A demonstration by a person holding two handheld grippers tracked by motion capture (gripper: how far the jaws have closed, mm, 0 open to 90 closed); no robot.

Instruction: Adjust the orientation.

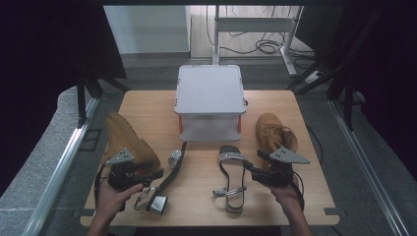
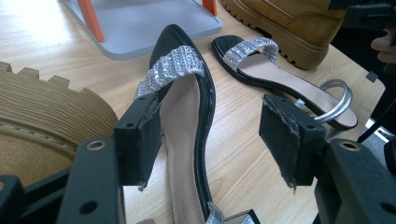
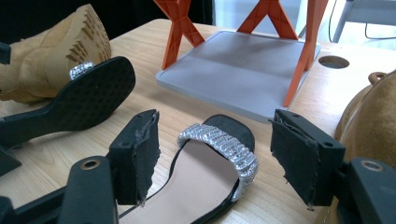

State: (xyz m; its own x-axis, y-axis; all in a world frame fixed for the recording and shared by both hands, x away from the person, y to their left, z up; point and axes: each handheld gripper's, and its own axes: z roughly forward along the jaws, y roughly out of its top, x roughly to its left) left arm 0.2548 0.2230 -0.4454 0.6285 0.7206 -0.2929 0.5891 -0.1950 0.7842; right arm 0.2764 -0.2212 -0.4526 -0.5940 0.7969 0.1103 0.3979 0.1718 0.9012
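Sandals lying mid-desk: left sandal tipped on its side by left hand-held gripper, jaws standing apart w/ nothing clamped; right sandal flat, sole down, next to right hand-held gripper, jaws also gaping, boots sitting outside

A: Where does the high view sit?
B: Above the counter, looking forward and down.
A: And the gripper views?
B: Low, close, both sharing the right sandal and grey rack.
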